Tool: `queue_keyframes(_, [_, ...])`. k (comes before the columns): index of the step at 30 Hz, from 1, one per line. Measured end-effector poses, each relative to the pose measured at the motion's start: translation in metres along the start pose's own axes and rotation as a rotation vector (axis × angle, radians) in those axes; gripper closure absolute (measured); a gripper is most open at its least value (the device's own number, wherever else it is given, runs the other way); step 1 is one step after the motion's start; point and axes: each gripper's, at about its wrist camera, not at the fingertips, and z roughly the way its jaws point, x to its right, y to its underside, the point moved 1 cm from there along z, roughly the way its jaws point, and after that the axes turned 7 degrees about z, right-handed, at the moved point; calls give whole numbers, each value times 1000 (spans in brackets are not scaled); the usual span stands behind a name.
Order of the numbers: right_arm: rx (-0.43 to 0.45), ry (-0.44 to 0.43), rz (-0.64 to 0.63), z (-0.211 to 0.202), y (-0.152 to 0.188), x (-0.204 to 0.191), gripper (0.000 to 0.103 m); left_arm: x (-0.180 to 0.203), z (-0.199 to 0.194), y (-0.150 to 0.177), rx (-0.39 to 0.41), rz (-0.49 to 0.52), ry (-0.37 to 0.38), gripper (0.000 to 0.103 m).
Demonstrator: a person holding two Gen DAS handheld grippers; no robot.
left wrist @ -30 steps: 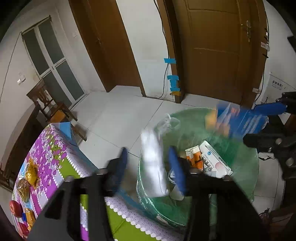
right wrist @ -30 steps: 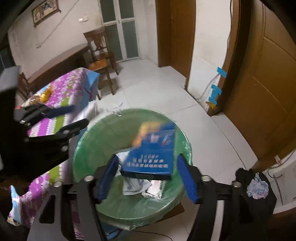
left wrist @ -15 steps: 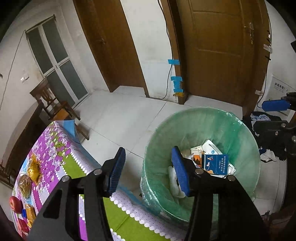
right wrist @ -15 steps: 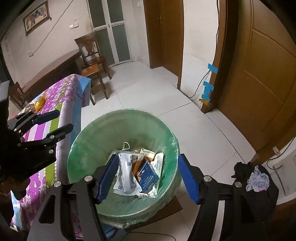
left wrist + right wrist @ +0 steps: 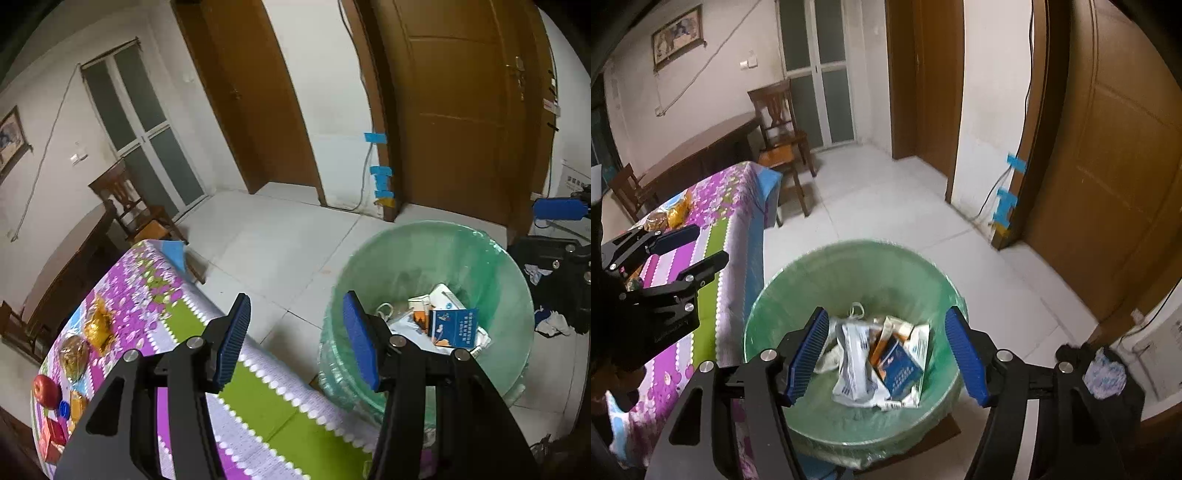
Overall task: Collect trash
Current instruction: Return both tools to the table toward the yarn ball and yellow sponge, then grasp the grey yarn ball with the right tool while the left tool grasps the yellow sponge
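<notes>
A bin lined with a green bag stands on the floor beside the table. Inside it lie a blue box, a white packet and other wrappers. My left gripper is open and empty above the table edge, just left of the bin. My right gripper is open and empty over the bin, its blue pads framing the trash. The left gripper also shows at the left of the right wrist view.
The table has a purple and green floral cloth. On it lie gold-wrapped snacks, an apple and a red box. A wooden chair stands beyond. Dark clothes lie on the floor by the brown door.
A white packet dropped from my left gripper and a blue box from my right; both now lie in the bin. Both grippers have risen and drawn back a little.
</notes>
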Motion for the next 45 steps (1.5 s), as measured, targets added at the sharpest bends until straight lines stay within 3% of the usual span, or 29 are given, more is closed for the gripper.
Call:
queue_keyframes(11, [205, 40, -116, -30, 5, -74, 35, -38, -15, 36, -23, -92, -68, 53])
queue_keyframes(23, [366, -58, -208, -39, 35, -175, 29, -113, -49, 122, -83, -283, -200, 47])
queue_keyframes(29, [363, -130, -229, -31, 50, -221, 23, -151, -64, 167, -129, -374, -255, 45])
queue_keyframes(45, [220, -325, -349, -2, 78, -340, 18, -265, -140, 284, -169, -564, -460, 38])
